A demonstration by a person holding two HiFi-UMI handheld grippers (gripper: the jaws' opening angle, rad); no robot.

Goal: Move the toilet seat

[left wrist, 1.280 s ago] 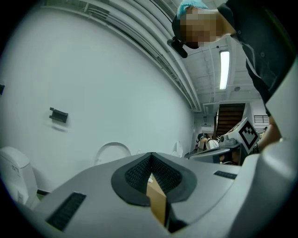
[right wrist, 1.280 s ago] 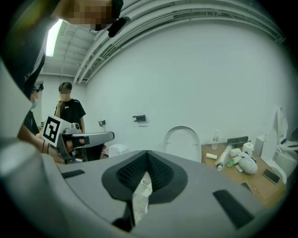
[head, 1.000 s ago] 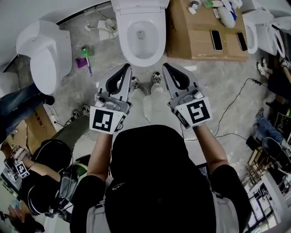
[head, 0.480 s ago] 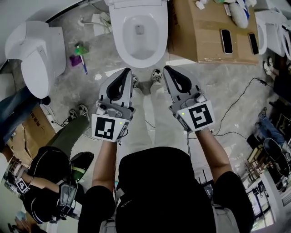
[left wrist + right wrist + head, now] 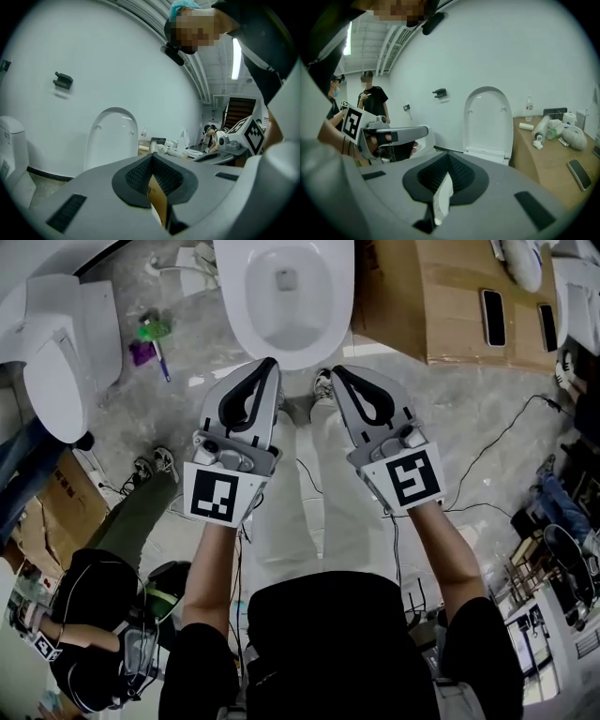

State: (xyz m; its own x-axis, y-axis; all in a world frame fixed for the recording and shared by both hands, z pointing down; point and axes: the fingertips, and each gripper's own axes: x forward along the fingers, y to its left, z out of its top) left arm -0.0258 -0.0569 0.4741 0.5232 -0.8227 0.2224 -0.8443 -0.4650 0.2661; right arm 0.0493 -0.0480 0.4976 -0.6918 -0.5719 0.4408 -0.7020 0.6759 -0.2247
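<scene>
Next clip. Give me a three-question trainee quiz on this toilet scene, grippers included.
1. True or false: the left gripper and the right gripper are both shut and empty.
2. What lies on the brown cardboard box to the right of the white toilet bowl in the head view? A: two dark phones. B: a red bucket. C: a folded towel.
3. Fill in: in the right gripper view, the toilet's white oval lid stands ____ against the wall.

Key: 1 true; 2 A; 3 upright.
</scene>
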